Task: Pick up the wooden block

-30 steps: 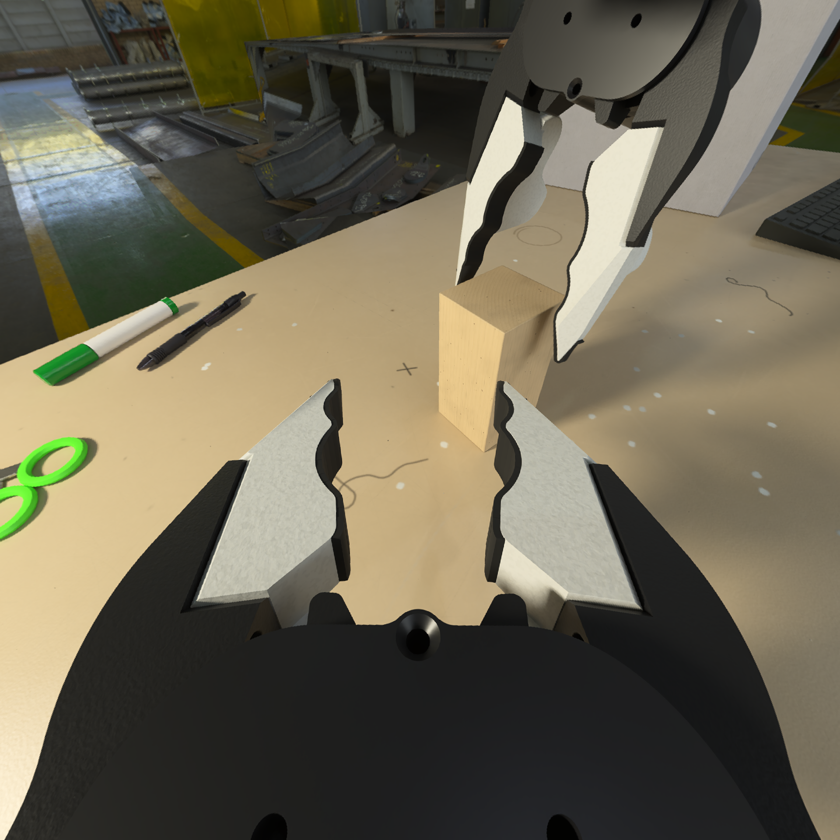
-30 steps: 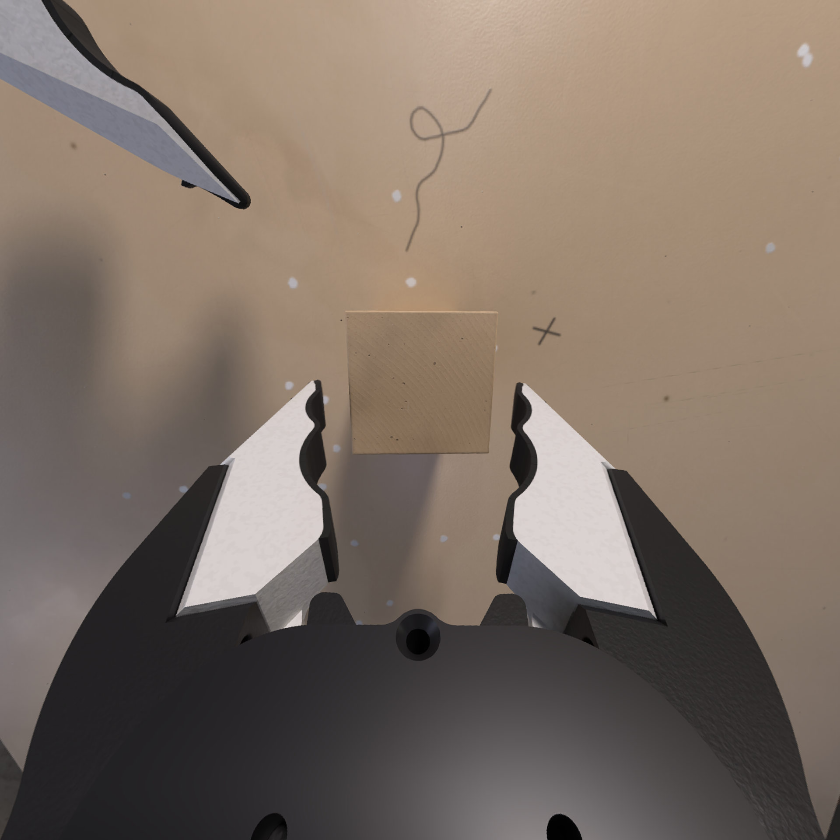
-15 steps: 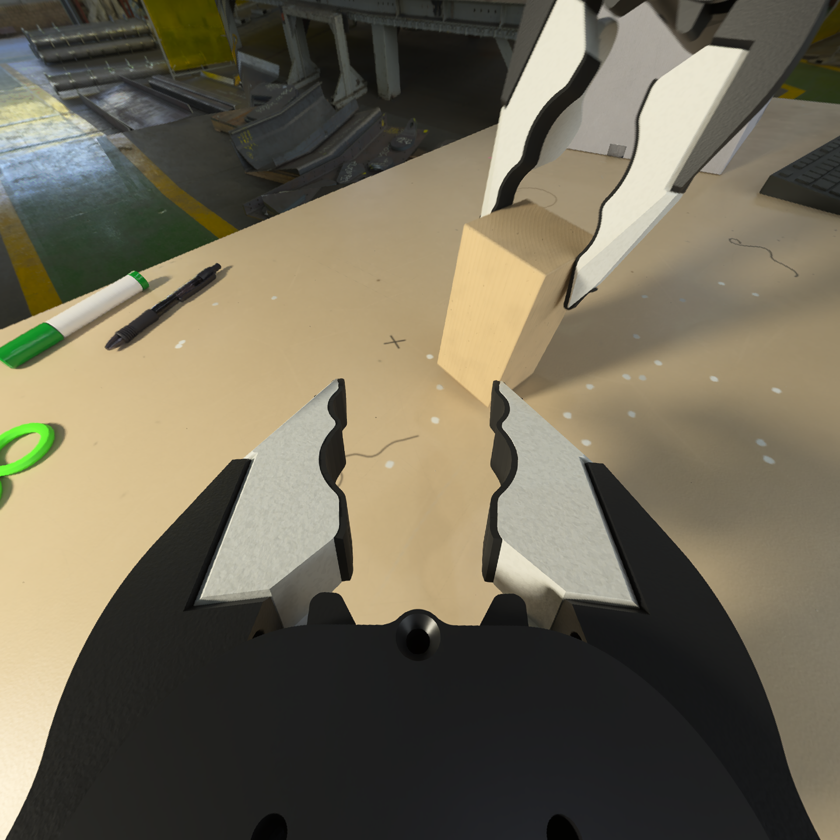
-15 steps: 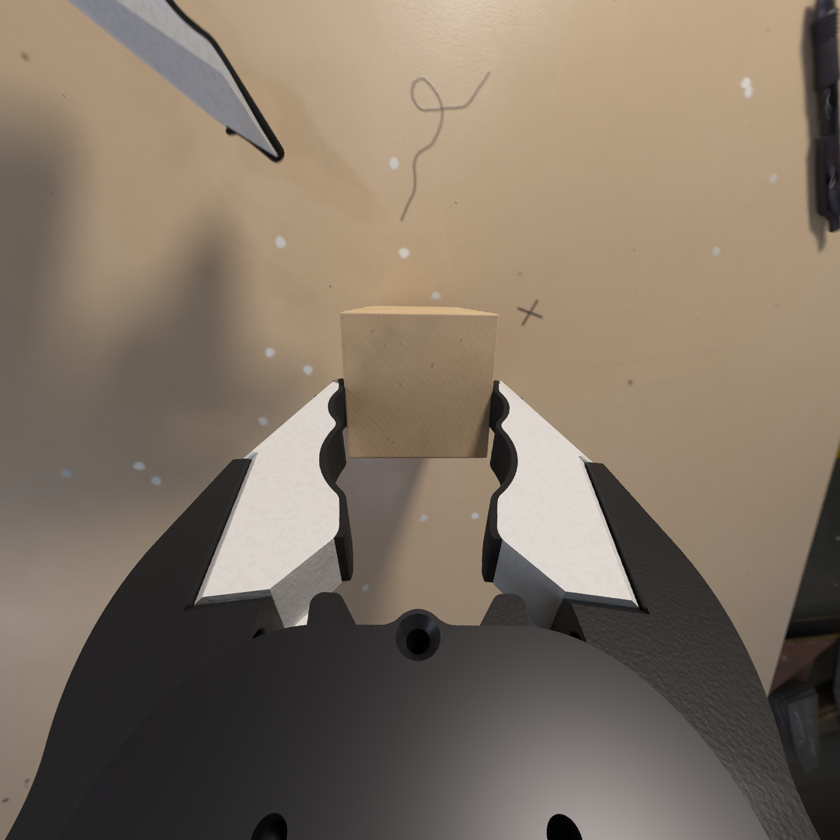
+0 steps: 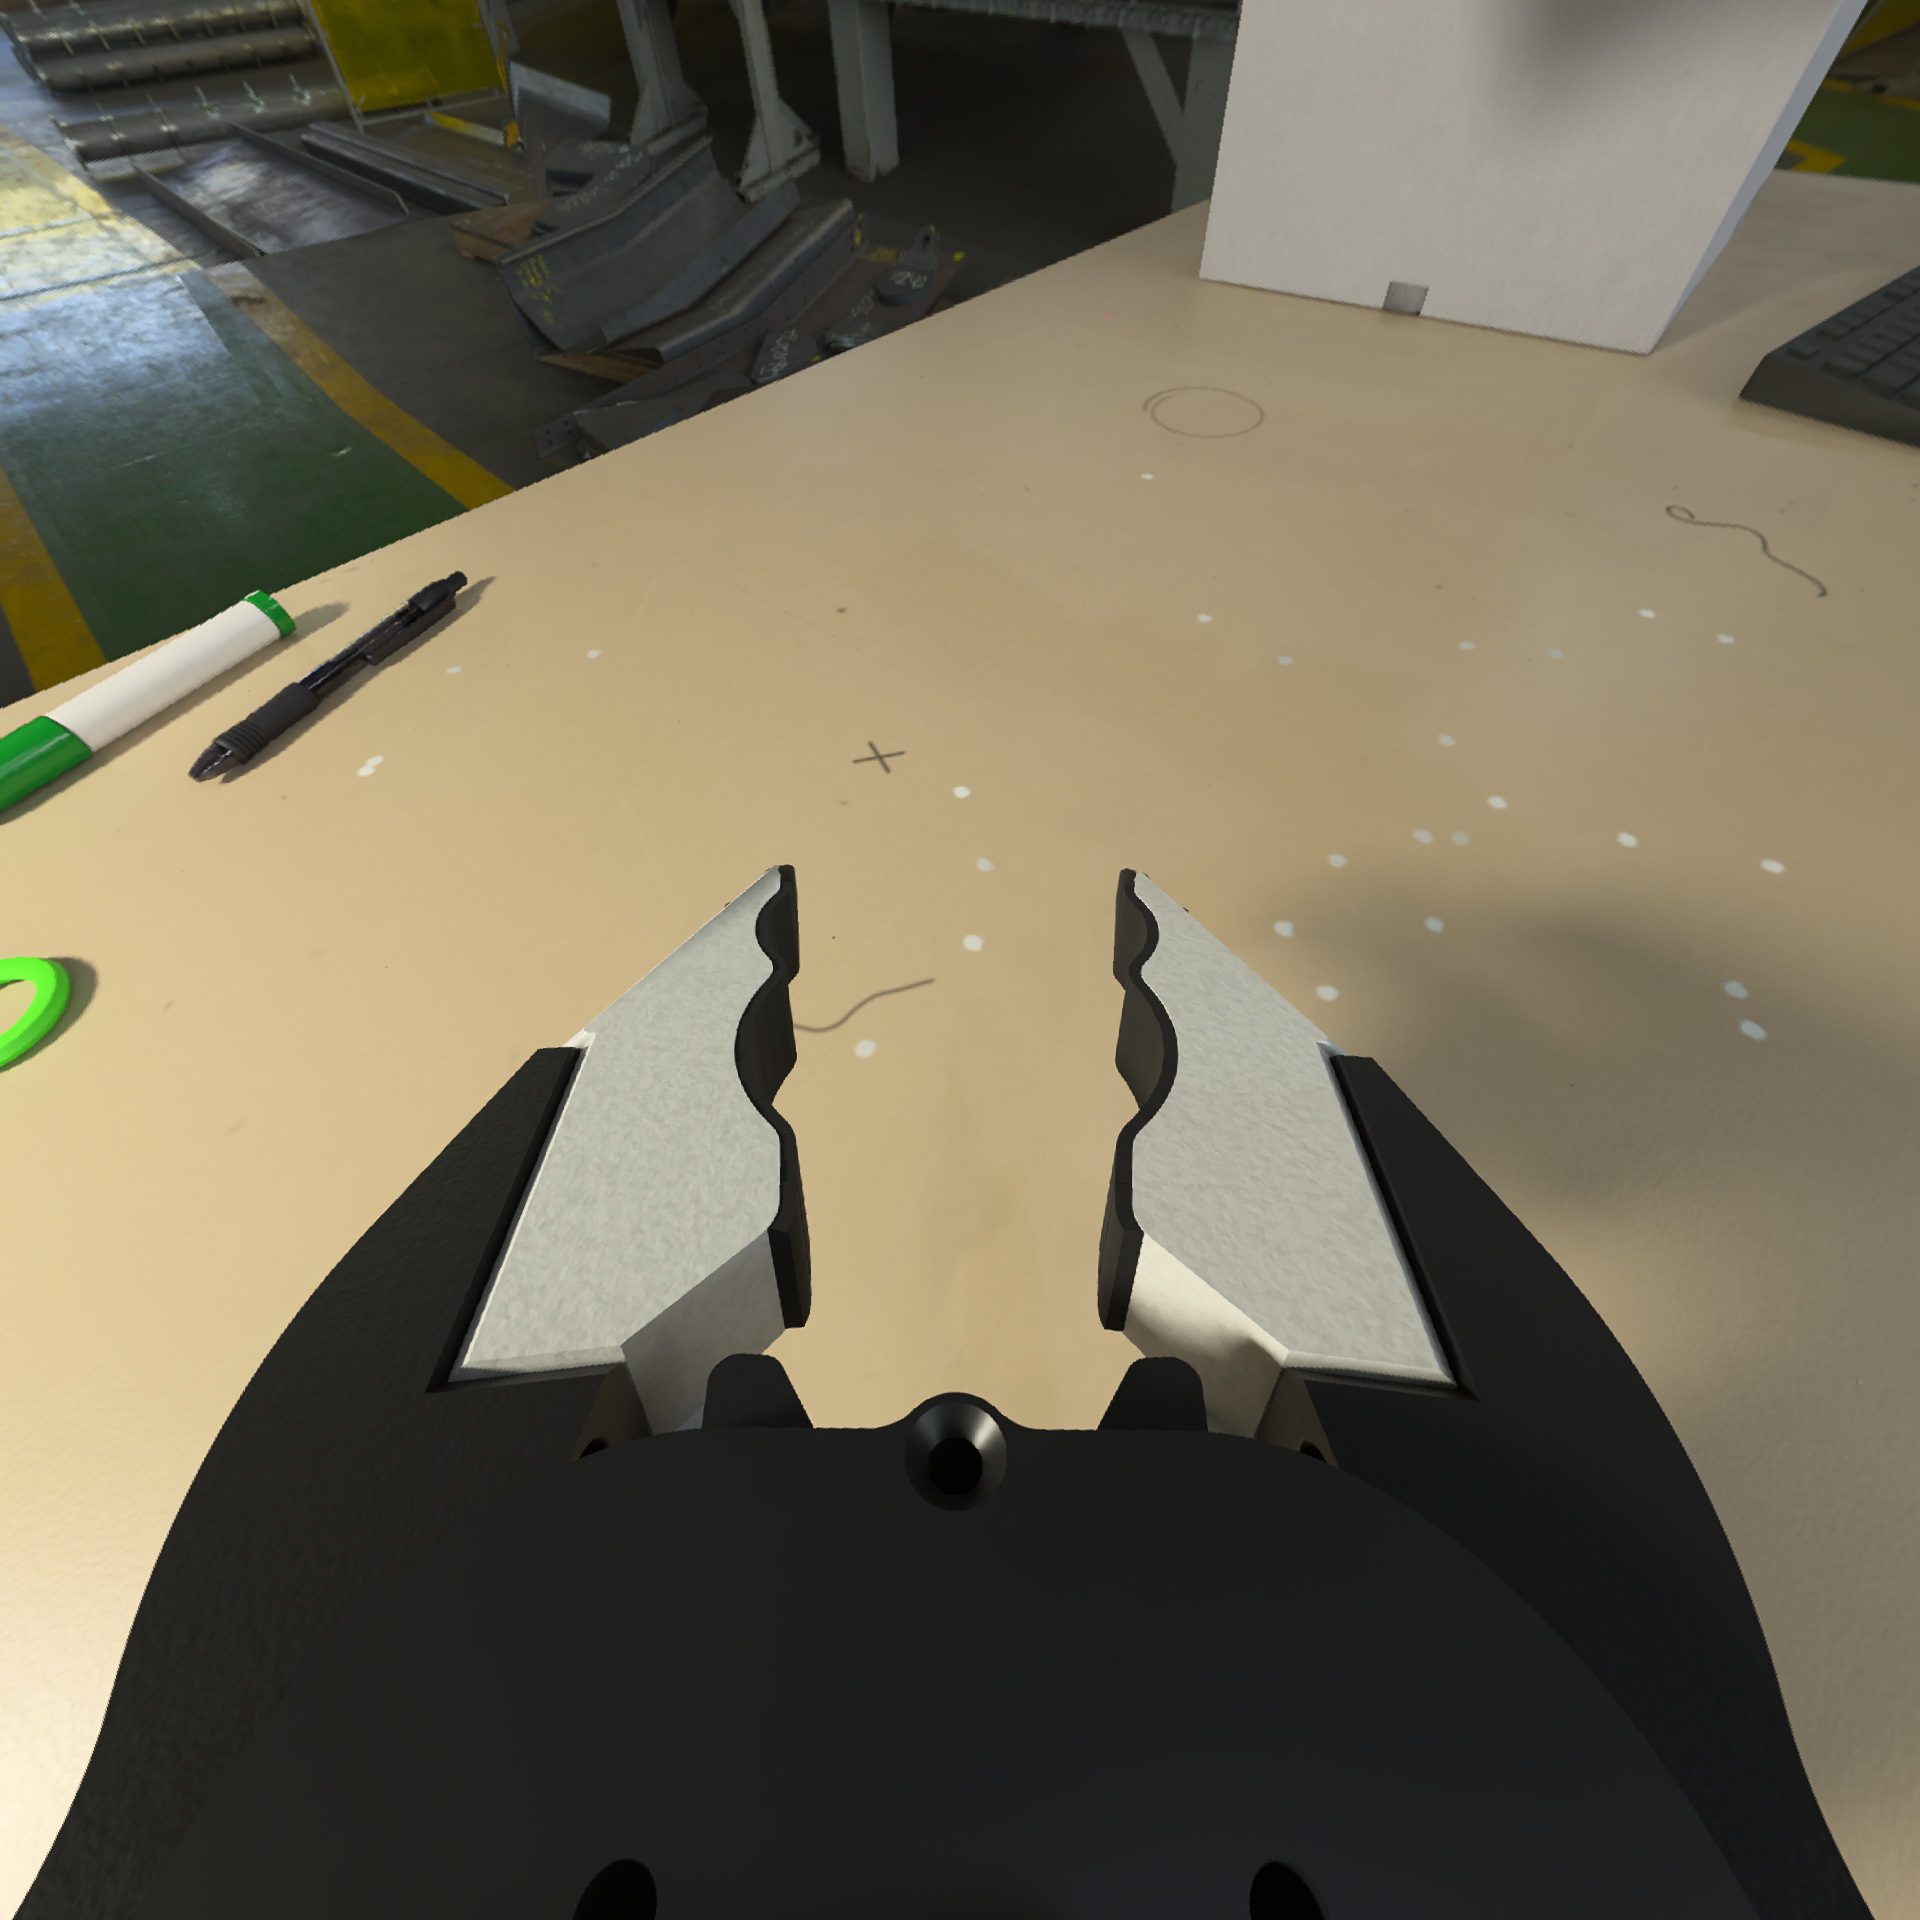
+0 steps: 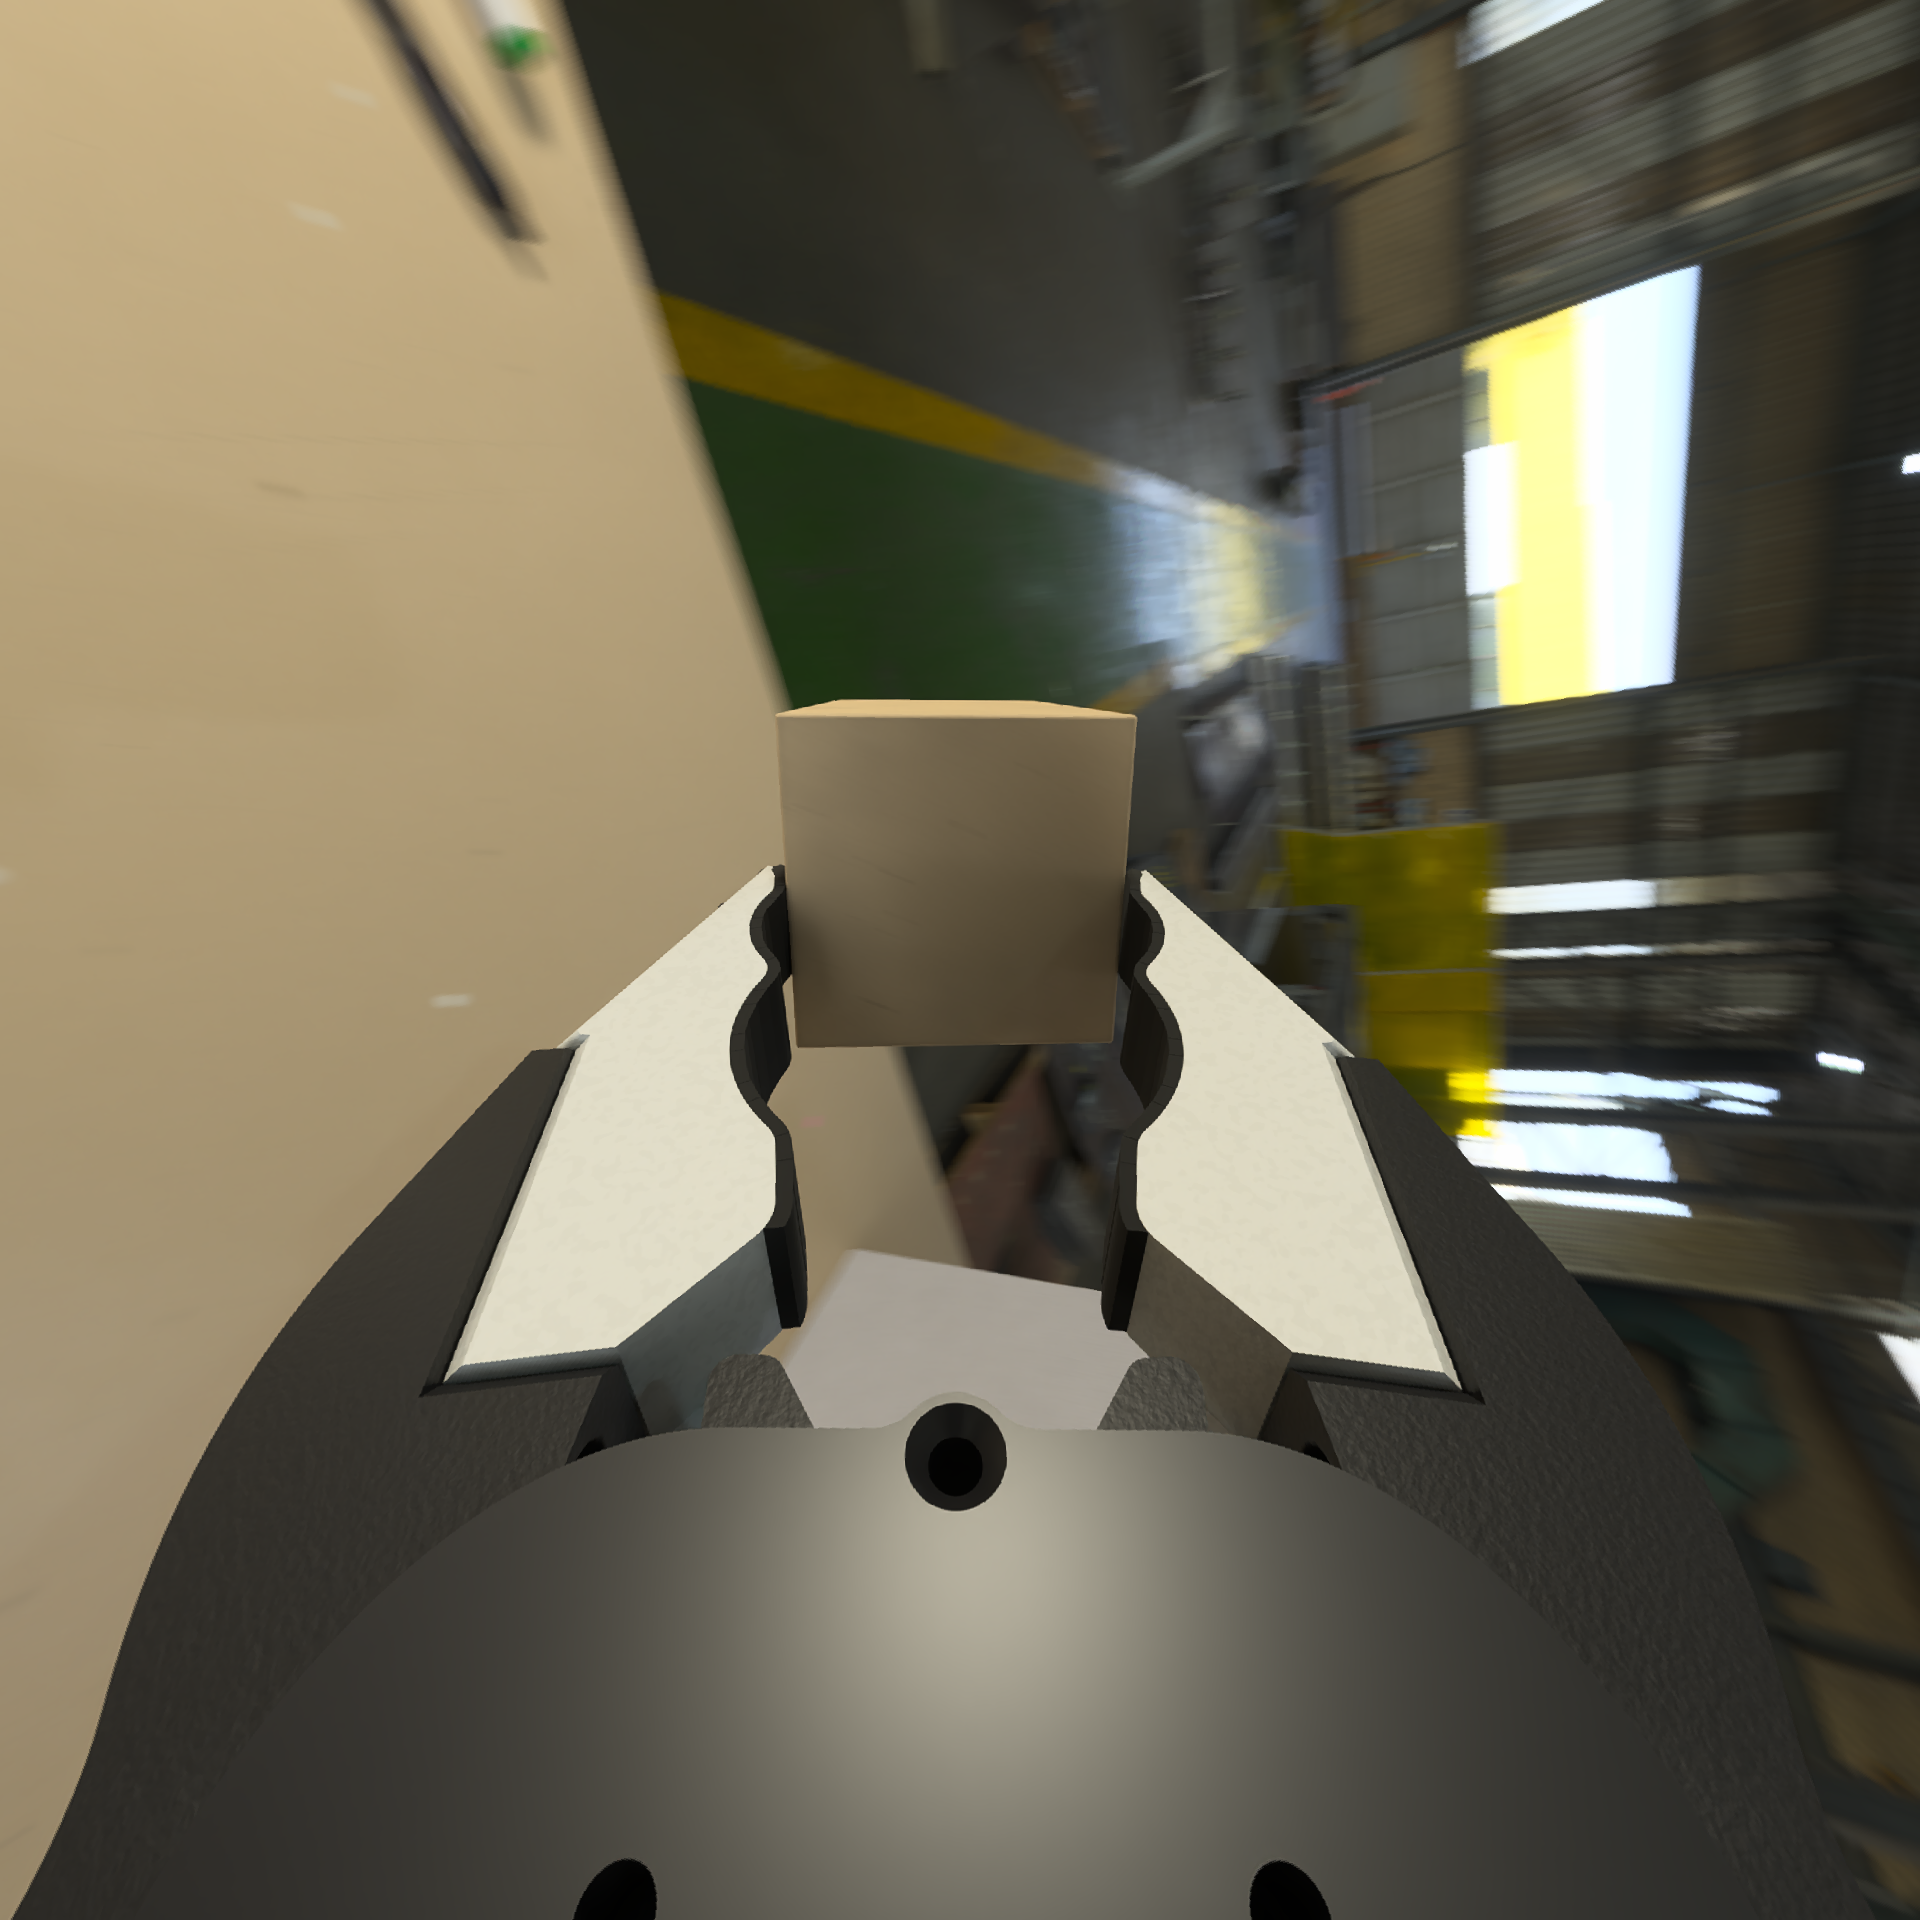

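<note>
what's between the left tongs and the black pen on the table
Only bare tan tabletop between the left tongs and the black pen, in the left wrist view.

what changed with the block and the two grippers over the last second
The right gripper came down over the wooden block, closed its fingers on its two sides, then lifted it clear of the table and swung outward toward the hall. The block is gone from the left wrist view. The left gripper stayed open and empty over the table; the marker and pen stayed where they were.
</note>
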Tool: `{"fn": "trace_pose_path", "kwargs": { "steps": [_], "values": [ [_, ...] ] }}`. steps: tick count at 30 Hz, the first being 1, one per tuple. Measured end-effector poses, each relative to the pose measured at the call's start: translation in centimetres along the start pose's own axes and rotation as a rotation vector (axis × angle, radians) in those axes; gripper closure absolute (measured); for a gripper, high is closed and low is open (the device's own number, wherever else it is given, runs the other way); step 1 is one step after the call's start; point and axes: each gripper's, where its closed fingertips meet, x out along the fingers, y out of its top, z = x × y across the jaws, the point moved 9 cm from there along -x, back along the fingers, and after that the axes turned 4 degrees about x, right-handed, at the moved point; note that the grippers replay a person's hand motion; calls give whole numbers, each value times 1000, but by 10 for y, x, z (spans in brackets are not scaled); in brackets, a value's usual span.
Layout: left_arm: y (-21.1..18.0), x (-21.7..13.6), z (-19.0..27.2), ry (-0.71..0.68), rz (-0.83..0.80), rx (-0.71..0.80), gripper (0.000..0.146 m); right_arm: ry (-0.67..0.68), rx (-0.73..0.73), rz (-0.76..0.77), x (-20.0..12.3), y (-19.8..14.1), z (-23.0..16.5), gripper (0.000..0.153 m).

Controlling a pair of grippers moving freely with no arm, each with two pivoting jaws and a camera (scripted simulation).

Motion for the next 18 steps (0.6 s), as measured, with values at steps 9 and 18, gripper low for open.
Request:
{"fn": "trace_pose_path", "kwargs": {
  "steps": [9,18],
  "values": [
    [-1,9,2,-19,4,-19,86,-275,-126,-3,44,-62,55,89],
    [-13,9,-4,-29,-4,-73,86,-253,-182,14,92,-90,48,89]
  ]
}}
